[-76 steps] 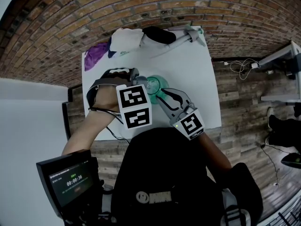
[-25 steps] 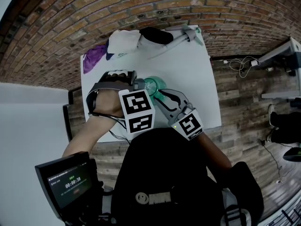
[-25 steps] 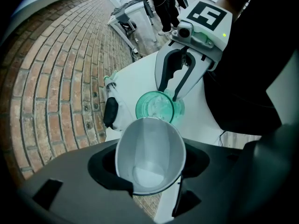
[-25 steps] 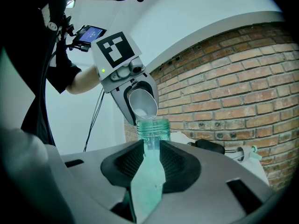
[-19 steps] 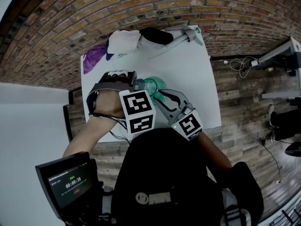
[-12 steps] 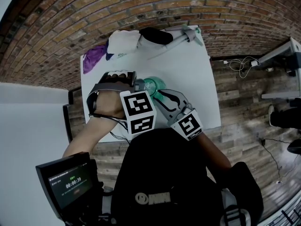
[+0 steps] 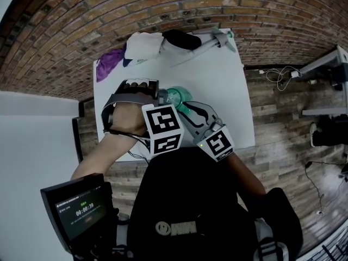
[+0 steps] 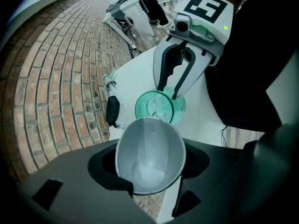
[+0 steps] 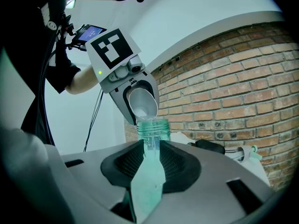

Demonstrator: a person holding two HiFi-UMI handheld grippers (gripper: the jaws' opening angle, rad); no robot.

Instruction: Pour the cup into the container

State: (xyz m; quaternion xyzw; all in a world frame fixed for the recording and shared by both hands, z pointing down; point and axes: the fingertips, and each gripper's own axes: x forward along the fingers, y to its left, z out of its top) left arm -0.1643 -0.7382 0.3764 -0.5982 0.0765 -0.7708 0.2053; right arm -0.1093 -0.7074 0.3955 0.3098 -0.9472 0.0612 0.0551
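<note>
The left gripper [image 8: 148, 176] clamped the tilted cup [image 8: 149, 146] in its jaws, the right gripper [image 9: 148, 158] likewise the container [image 9: 153, 129] — pouring well wanted lip over mouth, slow tipping.

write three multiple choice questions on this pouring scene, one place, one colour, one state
1. Where is the cup relative to the container?
A. inside it
B. tipped just above its mouth
C. standing far from it

2. What colour is the container?
A. see-through green
B. red
C. black

3. What are the right tongs doing?
A. hanging open, empty
B. shut on the container
C. shut on the cup

Answers: 1 B, the right gripper view shows its rim tilted over the open mouth. 2 A, both gripper views show green. 3 B, the container sits clamped between them.
</note>
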